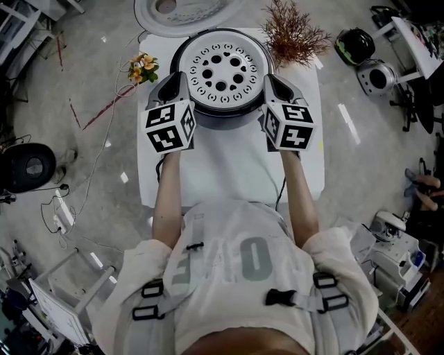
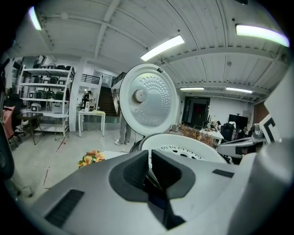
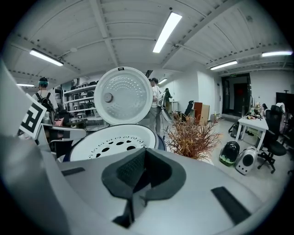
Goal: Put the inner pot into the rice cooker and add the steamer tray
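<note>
White counter bears the dark rice cooker; the white perforated plastic steamer tray sits atop it. The left hand-held gripper pinches its rim; the right hand-held gripper, pressed together, stands opposite. Judged light, stiff, slick; hold at rim.

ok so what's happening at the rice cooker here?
A person works at the rice cooker on the white table, with tongs in each hand. Its lid stands open and the perforated steamer tray lies across its mouth. The left tongs and right tongs are both shut at opposite edges of the tray. I can't tell whether they pinch its rim.
</note>
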A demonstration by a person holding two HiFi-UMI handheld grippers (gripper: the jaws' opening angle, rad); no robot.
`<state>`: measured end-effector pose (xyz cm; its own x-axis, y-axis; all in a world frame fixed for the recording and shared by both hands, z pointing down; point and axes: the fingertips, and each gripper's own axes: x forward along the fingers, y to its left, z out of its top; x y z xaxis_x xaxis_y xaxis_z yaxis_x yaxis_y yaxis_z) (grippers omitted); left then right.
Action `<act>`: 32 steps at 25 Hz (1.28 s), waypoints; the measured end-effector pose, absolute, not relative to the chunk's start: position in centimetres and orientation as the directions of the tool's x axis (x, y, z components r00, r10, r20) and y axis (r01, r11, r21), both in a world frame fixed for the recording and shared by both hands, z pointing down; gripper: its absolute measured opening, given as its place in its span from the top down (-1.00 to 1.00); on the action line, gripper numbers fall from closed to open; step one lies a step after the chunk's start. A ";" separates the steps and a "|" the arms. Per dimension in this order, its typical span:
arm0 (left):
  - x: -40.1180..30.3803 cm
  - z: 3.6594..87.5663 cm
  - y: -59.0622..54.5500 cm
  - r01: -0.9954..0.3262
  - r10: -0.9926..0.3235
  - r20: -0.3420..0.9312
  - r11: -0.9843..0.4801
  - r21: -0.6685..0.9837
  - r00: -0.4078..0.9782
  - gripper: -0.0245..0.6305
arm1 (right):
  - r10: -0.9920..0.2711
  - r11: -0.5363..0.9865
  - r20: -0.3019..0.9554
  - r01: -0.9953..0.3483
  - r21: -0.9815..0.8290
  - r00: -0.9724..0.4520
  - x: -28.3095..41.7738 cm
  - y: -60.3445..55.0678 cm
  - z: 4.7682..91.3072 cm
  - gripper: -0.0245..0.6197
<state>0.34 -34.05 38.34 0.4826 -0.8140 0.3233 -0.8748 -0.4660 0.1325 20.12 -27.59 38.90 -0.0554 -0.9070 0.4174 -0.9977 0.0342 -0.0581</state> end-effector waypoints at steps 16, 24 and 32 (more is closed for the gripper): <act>0.0 26.5 -33.5 -0.872 -0.871 0.034 -0.488 0.036 0.490 0.81 | -0.979 0.070 0.198 -0.996 0.061 -0.057 19.4 -28.0 30.2 0.90; -1.3 18.3 -26.0 -0.889 -0.853 -0.258 -0.453 -0.069 0.454 0.82 | -0.993 0.115 -0.010 -0.965 0.236 -0.121 16.2 -23.8 23.9 0.90; -2.9 17.2 -19.0 -0.905 -0.841 -0.340 -0.414 -0.099 0.422 0.82 | -0.986 0.109 -0.087 -0.943 0.314 -0.143 14.1 -18.5 22.7 0.90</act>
<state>-2.88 -18.96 17.24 0.4219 -0.8407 -0.3395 -0.9048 -0.4143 -0.0986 14.09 -18.45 22.75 -0.1426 -0.9860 -0.0869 -0.9433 0.1088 0.3136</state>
